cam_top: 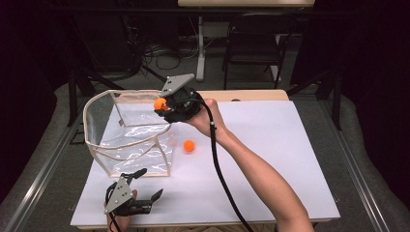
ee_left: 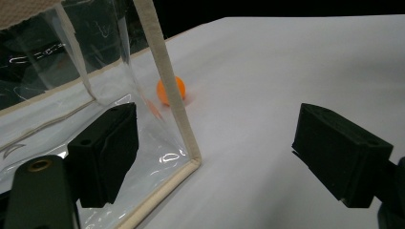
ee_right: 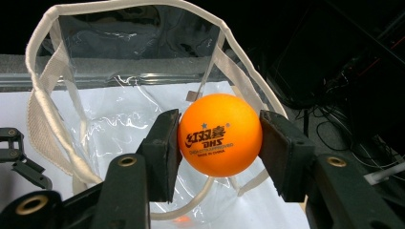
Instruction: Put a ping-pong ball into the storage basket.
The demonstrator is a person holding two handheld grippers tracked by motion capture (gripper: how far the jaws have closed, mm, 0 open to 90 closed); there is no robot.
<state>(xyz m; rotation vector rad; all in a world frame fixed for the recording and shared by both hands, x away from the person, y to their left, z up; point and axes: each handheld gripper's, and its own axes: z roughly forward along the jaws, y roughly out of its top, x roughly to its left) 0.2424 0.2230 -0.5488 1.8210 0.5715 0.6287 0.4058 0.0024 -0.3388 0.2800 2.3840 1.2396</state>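
The right hand-held gripper (ee_right: 217,138) clamps an orange ball (ee_right: 219,135) above the clear bag's (cam_top: 128,133) open top. The left hand-held gripper (ee_left: 215,152), jaws wide apart and empty, sits at the bag's near corner. A second ball (cam_top: 189,145) lies on the white worktop (cam_top: 270,159), seemingly just right of the bag.

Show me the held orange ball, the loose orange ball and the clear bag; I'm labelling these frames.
held orange ball (ee_right: 219,135), right gripper view, centre of its printed face.
loose orange ball (cam_top: 189,145), high view, its middle, on the table.
clear bag (cam_top: 126,142), high view, near rim trim.
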